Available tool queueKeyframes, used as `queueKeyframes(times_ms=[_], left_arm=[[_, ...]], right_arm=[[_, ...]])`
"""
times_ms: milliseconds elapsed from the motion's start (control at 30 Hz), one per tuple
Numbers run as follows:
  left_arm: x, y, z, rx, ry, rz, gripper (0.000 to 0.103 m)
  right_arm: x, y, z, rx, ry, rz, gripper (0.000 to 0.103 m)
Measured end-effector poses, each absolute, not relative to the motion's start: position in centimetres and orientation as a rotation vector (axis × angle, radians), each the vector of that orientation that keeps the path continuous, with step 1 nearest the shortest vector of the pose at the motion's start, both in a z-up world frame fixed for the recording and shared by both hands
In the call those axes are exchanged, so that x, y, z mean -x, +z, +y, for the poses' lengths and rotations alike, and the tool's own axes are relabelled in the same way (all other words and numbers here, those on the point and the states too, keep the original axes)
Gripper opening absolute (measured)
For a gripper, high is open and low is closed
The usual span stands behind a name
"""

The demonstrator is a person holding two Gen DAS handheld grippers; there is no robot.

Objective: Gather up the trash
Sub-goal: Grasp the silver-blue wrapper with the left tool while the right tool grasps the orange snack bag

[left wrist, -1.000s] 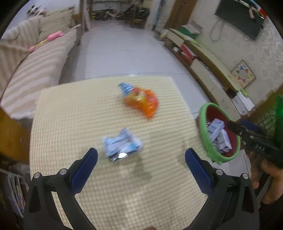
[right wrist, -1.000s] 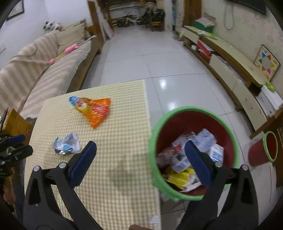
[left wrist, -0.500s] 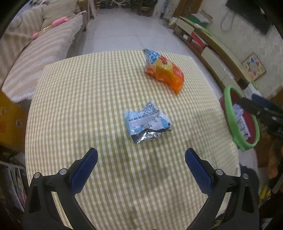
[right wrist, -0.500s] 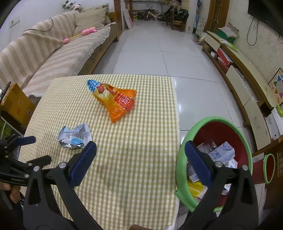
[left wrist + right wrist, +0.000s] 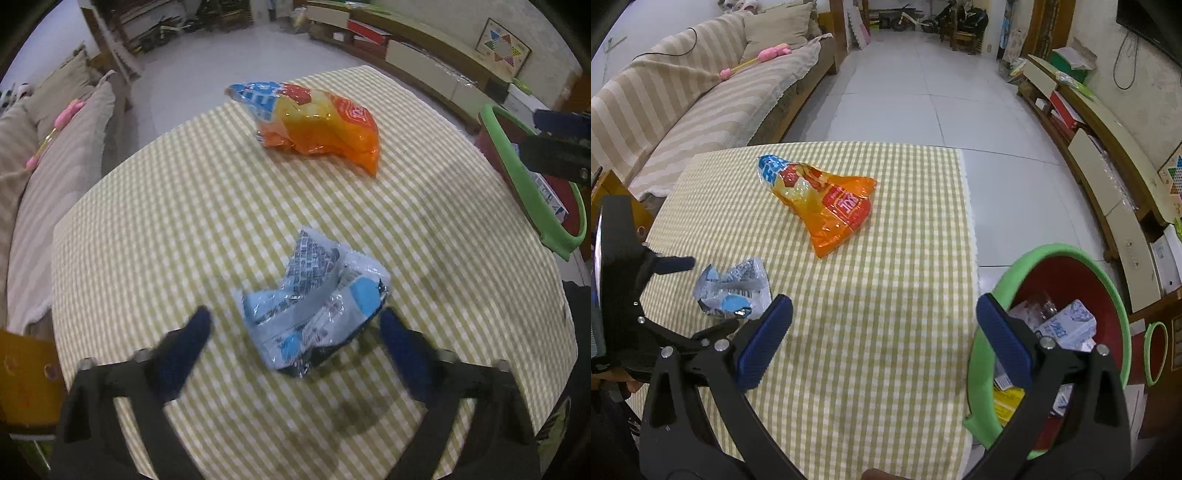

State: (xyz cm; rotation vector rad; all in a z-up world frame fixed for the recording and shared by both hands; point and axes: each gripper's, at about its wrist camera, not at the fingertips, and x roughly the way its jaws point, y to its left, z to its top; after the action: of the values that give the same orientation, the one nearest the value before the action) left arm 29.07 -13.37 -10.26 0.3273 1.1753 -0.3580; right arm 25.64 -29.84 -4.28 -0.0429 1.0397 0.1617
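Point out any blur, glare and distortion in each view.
Left wrist: fingertips motion-blurred, glare on the crumpled wrapper, tablecloth bulging from fisheye. Right wrist: sharp, floor brightly lit, cabinet curved by the lens.

Crinkled glossy foil wrapper (image 5: 314, 306), shiny plastic bag (image 5: 314, 125), woven checked tablecloth (image 5: 184, 221)

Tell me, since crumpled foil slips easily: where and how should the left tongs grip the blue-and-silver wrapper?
Probably from straight above, across its raised crumpled middle. The blue-and-silver wrapper lies bunched on the checked tablecloth, its folded ridge standing up, so it offers bulk there, not at the flat edges. The left tongs already straddle it, their jaws just closing.
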Motion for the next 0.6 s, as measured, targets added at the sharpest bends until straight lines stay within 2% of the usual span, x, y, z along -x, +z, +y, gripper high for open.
queueKeyframes(times_ms=[100, 233, 433, 600], left_arm=[[-29.7, -10.6, -12.4, -0.288, -0.335, 1.194, 0.047], [-30.1, -10.6, -9.9, -0.198, -0.295, 1.204, 0.026], [-30.4, -9.6, -6.3, -0.096, -0.275, 1.175, 0.020], [-30.2, -8.5, -3.8, -0.023, -0.274, 1.160, 0.019]], right_arm=[[-26.6, -4.6, -28.9, 0.060, 0.177, 1.035, 0.098], [-28.0, -5.2, -27.2, 0.085, 0.207, 1.032, 0.098], [-30.5, -6.2, -23.3, 0.184, 0.254, 0.999, 0.098], [-32.4, -7.3, -20.4, 0.301, 0.254, 0.968, 0.098]])
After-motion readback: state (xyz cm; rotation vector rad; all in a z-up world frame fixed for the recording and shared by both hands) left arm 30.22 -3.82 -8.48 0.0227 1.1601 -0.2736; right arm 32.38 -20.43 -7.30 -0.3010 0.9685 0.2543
